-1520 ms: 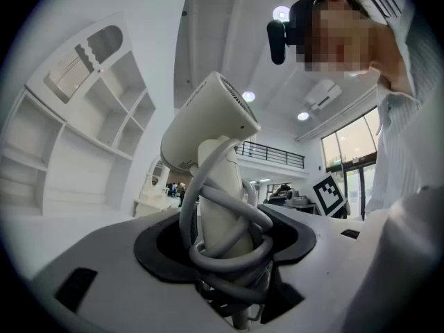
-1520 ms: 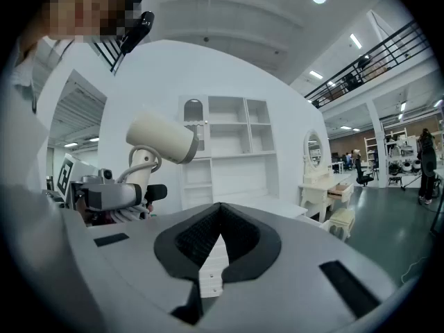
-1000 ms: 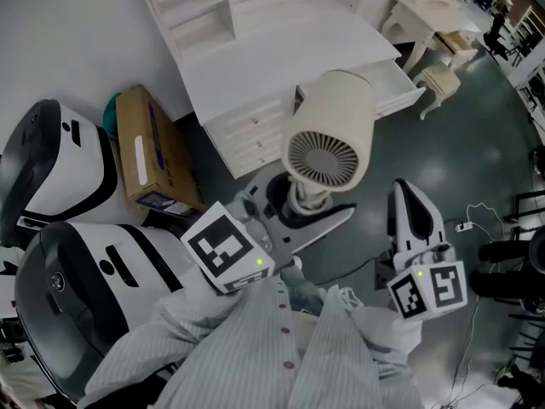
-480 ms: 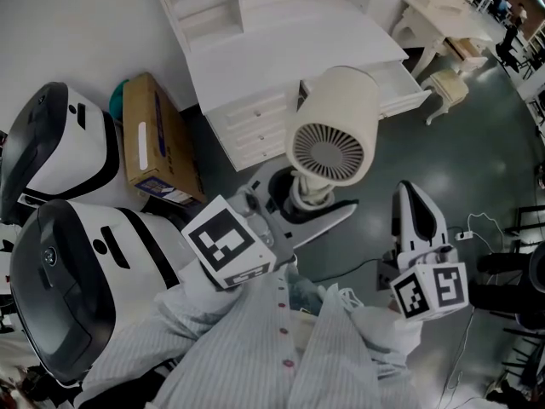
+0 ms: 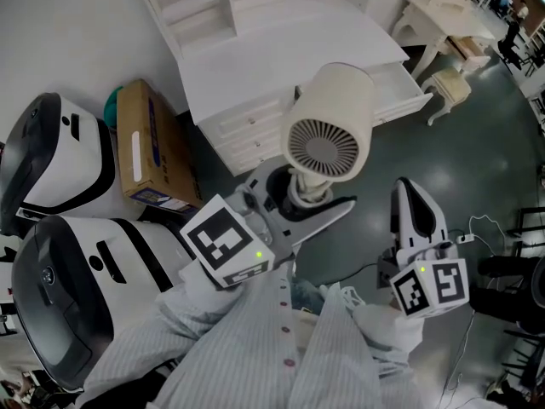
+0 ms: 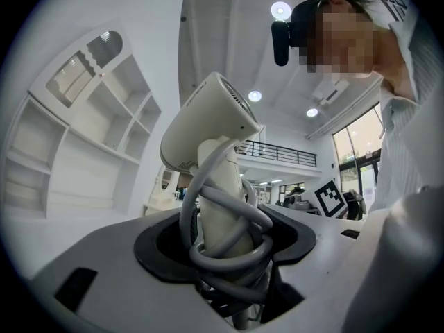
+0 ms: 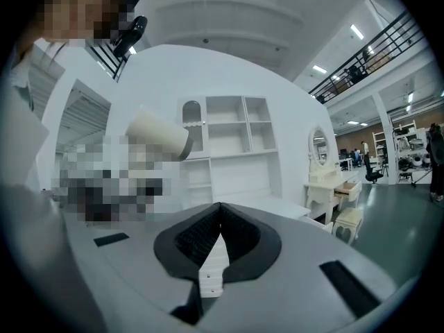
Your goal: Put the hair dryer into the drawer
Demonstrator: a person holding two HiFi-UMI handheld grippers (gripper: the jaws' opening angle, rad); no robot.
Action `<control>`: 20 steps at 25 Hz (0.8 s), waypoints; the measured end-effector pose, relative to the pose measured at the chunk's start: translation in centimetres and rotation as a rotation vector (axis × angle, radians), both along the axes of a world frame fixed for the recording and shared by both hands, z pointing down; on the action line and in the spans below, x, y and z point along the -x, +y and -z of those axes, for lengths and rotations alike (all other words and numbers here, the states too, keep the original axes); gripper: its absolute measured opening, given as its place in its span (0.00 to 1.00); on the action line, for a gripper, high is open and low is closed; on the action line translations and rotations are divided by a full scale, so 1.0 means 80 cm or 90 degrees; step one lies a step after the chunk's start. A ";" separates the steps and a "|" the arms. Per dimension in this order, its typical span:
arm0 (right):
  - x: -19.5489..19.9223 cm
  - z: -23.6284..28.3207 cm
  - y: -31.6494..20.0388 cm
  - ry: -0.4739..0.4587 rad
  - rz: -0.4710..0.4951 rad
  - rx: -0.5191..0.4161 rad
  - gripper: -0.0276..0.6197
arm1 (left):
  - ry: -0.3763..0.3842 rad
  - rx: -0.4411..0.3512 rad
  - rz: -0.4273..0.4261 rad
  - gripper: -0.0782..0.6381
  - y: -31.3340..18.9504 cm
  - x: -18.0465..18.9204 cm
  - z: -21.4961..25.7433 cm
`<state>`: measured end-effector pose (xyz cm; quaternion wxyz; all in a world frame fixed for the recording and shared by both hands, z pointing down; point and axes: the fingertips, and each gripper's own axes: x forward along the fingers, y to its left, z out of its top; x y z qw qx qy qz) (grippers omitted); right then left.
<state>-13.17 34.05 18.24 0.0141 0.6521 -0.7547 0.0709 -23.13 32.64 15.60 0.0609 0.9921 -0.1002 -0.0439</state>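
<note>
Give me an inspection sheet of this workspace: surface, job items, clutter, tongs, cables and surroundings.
Surface: white desk top, bare where seen.
Job's things: hair dryer held in the air; drawer open at the desk's right.
Clutter: cardboard box and two white-and-black machines on the floor, left of the desk.
Tongs: left tongs shut on the hair dryer's handle; right tongs shut, empty.
Cables: dryer cord wound round the handle; loose cable on the floor.
Surroundings: vanity table and stool beyond the desk.
</note>
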 end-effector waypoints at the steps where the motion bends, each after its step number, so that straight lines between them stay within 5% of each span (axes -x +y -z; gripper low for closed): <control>1: -0.003 0.001 -0.009 0.002 0.000 0.001 0.06 | 0.002 0.000 0.000 0.50 -0.010 -0.005 0.001; 20: -0.092 0.004 -0.223 0.033 -0.032 0.018 0.06 | -0.002 -0.003 -0.042 0.50 -0.228 -0.105 -0.005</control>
